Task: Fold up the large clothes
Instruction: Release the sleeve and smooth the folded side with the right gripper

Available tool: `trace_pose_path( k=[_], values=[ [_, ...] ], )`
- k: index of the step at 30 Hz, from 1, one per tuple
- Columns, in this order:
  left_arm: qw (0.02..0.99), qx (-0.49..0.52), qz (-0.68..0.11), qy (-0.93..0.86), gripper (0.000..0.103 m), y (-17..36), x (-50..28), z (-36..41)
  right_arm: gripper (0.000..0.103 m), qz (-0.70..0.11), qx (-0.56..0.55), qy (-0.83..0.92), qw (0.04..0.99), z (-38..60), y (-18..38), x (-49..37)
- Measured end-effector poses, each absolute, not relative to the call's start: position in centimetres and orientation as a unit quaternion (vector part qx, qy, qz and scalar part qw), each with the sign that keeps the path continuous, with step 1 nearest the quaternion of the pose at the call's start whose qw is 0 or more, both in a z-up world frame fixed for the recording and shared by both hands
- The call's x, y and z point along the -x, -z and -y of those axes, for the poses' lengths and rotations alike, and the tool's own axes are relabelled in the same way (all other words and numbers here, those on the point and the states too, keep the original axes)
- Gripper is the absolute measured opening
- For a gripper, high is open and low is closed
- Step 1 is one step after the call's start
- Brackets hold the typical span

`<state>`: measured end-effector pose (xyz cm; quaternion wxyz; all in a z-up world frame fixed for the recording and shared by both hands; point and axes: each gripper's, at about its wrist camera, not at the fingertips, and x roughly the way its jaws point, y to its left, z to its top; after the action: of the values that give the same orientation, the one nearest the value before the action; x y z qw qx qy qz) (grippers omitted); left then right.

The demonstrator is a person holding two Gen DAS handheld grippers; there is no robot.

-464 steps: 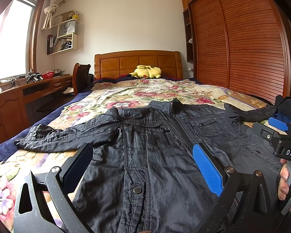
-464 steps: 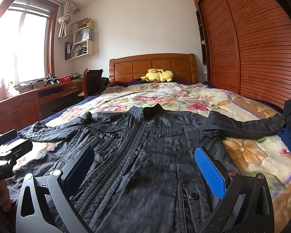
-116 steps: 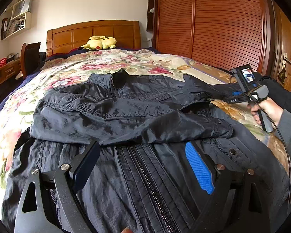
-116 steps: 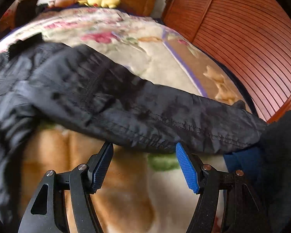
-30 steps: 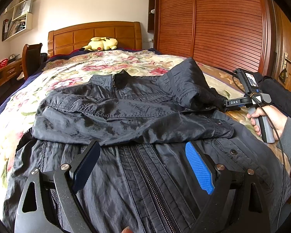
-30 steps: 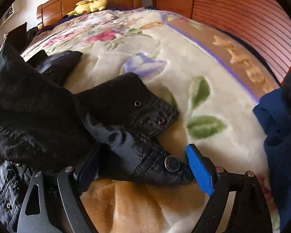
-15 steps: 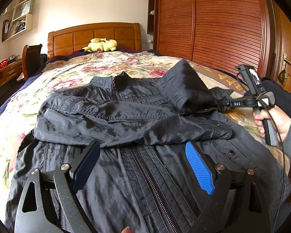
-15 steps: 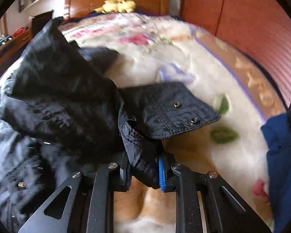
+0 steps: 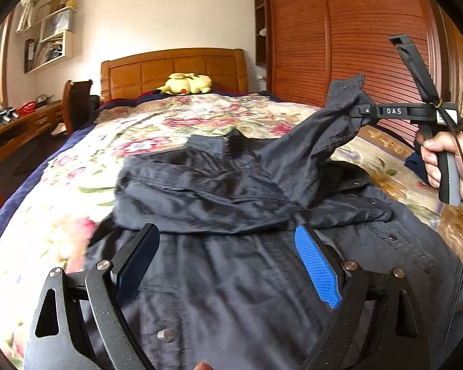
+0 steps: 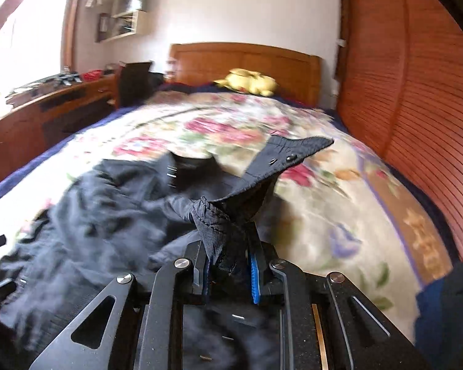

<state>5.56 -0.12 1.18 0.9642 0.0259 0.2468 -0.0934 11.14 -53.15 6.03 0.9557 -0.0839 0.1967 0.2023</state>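
Note:
A dark jacket [image 9: 231,277] lies front-up on the floral bedspread [image 9: 77,215], its left sleeve folded across the chest. My right gripper [image 10: 228,265] is shut on the cuff end of the right sleeve [image 10: 281,157] and holds it lifted above the bed. In the left wrist view that gripper [image 9: 362,111] shows at upper right with the sleeve [image 9: 311,141] hanging from it, a hand on its handle. My left gripper [image 9: 225,259] stands open low over the jacket's lower front, nothing between its pads.
A yellow plush toy [image 9: 186,84] sits by the wooden headboard [image 9: 173,67]. A slatted wardrobe [image 9: 339,40] runs along the right of the bed. A desk [image 10: 46,108] and chair [image 10: 135,80] stand at the left. Dark blue clothes [image 10: 441,314] lie at the right edge.
My right gripper closed on the sleeve cuff and raised it up off the bedspread, swinging left over the jacket. My left gripper drifted a little and stayed open.

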Motion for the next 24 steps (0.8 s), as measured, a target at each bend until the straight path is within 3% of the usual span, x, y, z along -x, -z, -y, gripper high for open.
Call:
trace_pose_path(
  k=[16,19,24],
  values=[
    [0.971,-0.002,-0.239,0.025,0.090,-1.4,-4.2,-7.8,0.020,-0.198,0.150,-0.320,0.914,41.2,-3.3,-8.9],
    [0.970,-0.001,-0.241,0.019,0.090,-1.2,-4.1,-8.4,0.025,-0.211,0.150,-0.329,0.908,39.8,-2.6,-8.7],
    [0.970,-0.002,-0.244,0.016,0.090,-1.0,-4.0,-8.9,0.054,-0.228,0.134,-0.360,0.895,39.4,-3.0,-8.1]
  ],
)
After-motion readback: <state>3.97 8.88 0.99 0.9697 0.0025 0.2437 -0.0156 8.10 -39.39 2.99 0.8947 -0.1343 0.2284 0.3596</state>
